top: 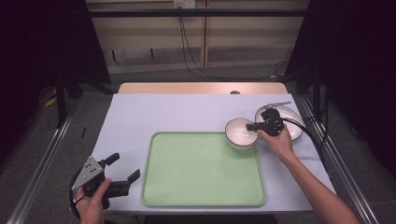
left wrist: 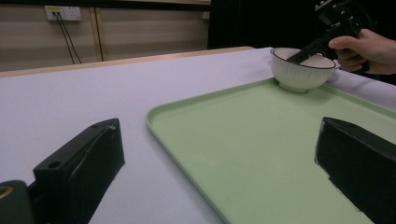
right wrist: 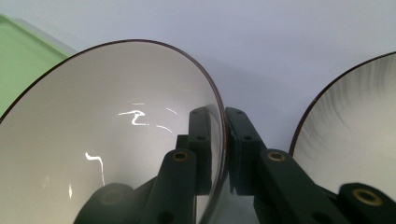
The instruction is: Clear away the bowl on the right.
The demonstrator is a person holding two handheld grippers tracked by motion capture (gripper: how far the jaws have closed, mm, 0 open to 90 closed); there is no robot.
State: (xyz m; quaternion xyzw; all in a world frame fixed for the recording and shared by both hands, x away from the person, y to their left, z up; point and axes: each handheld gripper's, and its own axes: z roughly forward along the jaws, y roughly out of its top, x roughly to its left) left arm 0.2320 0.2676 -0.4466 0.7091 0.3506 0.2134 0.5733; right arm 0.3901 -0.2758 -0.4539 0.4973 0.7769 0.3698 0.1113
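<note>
Clamped on the near wall of the white bowl [right wrist: 107,140], one jaw inside and one outside, my right gripper [top: 258,126] holds it at the green tray [top: 203,170]'s far right corner. My left gripper [top: 122,171] idles, jaws spread. I judge I'm carrying the bowl onto the tray; next needs a level set-down. Both bowls look empty, the second bowl [top: 290,122] just beside

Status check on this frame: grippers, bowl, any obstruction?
Right gripper shut on rim of near bowl, at green tray far right corner. Left gripper open, idle beside tray. Second bowl close behind; tray bare.
</note>
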